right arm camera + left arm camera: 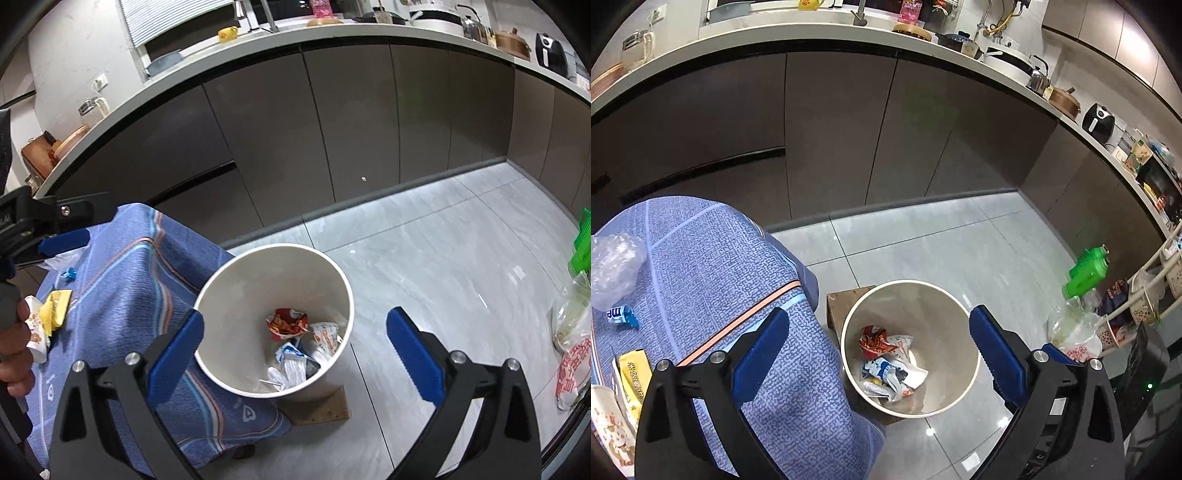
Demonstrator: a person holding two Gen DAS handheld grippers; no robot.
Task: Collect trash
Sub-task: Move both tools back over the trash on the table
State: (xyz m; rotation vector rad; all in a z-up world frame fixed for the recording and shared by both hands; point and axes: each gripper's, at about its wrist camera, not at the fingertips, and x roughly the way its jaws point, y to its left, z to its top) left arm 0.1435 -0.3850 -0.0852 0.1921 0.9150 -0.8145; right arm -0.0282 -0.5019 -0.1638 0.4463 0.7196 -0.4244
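Both tools hang over the white bin (273,321), and both are spread wide with nothing between the blue pads. The left tool (879,354) frames the bin's mouth; the right tool (295,350) does the same from a touch further back. Inside the bin lie a red wrapper (287,323) and a heap of white-and-blue packets (295,360).

Left of the bin, on the blue-clothed counter (713,266), more trash waits: a yellow packet (633,376), a small blue wrapper (622,315), crumpled clear plastic (615,266) and a printed paper cup (37,332).

Risks from here, I'd say: those wrappers are thin and flat on soft cloth, so a pinch may snag the fabric or slip off. The bin stands on a small wooden board (317,406), just beside the counter; a careless swing could knock it.
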